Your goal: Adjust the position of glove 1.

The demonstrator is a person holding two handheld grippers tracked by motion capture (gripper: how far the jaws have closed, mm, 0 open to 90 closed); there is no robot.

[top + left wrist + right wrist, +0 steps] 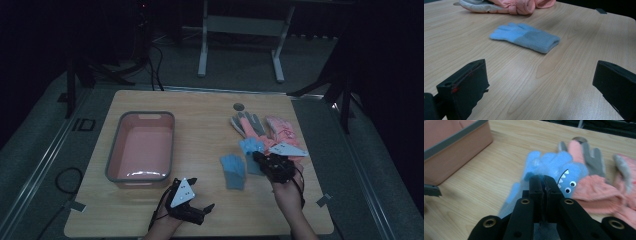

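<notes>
Two claws: right claw clamped on blue glove (beside pink gloves), left claw wide, empty, near table edge.

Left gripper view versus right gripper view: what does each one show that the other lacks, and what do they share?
Left gripper view: the left hand-held gripper has its jaws wide open over bare wood, with a plain blue glove lying flat ahead. Right gripper view: the right hand-held gripper is shut on a blue glove with a shark face, and a pink tub sits at upper left. Shared: the wooden table and the pink gloves with grey parts.
</notes>
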